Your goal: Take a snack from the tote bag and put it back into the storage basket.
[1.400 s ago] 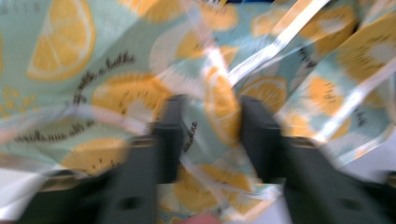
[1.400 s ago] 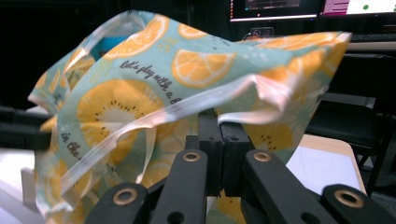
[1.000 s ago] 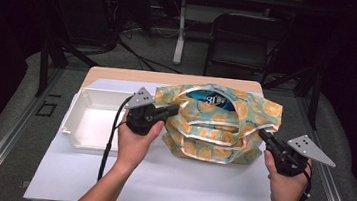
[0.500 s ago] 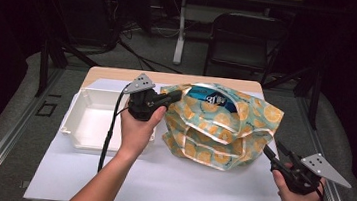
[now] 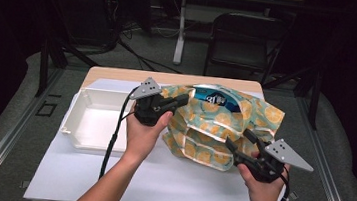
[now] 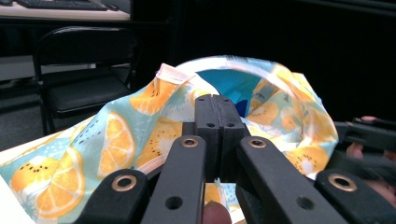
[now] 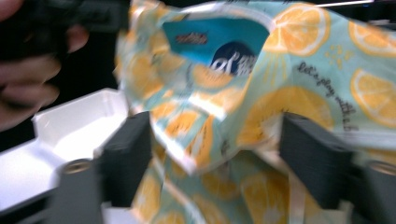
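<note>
Bag (image 5: 224, 128) sits mid-frame on the table, blue packet (image 5: 215, 100) showing at its mouth. Left gripper (image 5: 180, 100) has its jaws pinched on the rim; right gripper (image 5: 236, 141), lower right, is spread wide. I'd hold the rim up steady, then reach in with the right.

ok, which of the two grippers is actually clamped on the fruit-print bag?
The left gripper: its jaws are pressed together on the bag at the rim by the white bin. The right gripper has its jaws spread apart at the bag's lower edge.
</note>
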`<state>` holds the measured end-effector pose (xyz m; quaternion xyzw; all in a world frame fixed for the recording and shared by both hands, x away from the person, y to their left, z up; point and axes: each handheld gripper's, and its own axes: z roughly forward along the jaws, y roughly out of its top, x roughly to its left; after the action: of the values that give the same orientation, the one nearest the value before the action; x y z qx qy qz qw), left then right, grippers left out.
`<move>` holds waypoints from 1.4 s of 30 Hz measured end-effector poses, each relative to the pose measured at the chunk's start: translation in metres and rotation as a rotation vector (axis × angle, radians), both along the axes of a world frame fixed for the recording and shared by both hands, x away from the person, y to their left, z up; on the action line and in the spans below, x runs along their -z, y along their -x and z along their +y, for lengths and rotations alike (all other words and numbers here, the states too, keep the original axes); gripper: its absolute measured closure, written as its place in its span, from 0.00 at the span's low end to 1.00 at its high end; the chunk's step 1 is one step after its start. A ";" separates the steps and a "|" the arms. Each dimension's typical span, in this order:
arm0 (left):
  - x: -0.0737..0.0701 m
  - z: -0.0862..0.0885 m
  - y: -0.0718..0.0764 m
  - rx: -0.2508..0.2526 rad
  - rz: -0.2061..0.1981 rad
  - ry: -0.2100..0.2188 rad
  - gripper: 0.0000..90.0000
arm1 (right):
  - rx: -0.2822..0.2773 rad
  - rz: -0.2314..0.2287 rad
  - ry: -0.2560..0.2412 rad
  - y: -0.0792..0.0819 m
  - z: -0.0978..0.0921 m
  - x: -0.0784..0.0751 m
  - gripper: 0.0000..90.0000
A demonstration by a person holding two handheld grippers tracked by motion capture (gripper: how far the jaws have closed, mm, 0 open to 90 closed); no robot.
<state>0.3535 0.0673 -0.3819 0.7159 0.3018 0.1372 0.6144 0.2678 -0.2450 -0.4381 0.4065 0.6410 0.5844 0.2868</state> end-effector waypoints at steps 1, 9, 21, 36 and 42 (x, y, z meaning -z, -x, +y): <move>0.000 0.000 0.000 -0.002 -0.002 -0.002 1.00 | 0.020 0.017 0.015 -0.005 0.001 -0.001 0.64; -0.006 0.008 0.003 -0.062 -0.073 -0.075 1.00 | 0.042 -0.039 0.105 -0.020 -0.012 -0.018 1.00; -0.028 0.018 -0.037 -0.128 -0.041 -0.016 1.00 | 0.071 -0.104 0.183 -0.070 -0.022 -0.081 1.00; 0.048 0.006 -0.088 -0.165 0.263 -0.114 0.87 | 0.170 0.223 0.176 -0.135 -0.047 -0.033 0.92; 0.060 0.026 -0.070 -0.174 0.253 -0.011 0.64 | 0.142 0.202 0.106 -0.116 -0.058 -0.007 0.49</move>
<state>0.4234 0.0932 -0.4420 0.7019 0.4372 0.1004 0.5532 0.3842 -0.3035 -0.4312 0.4919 0.6662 0.4843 0.2824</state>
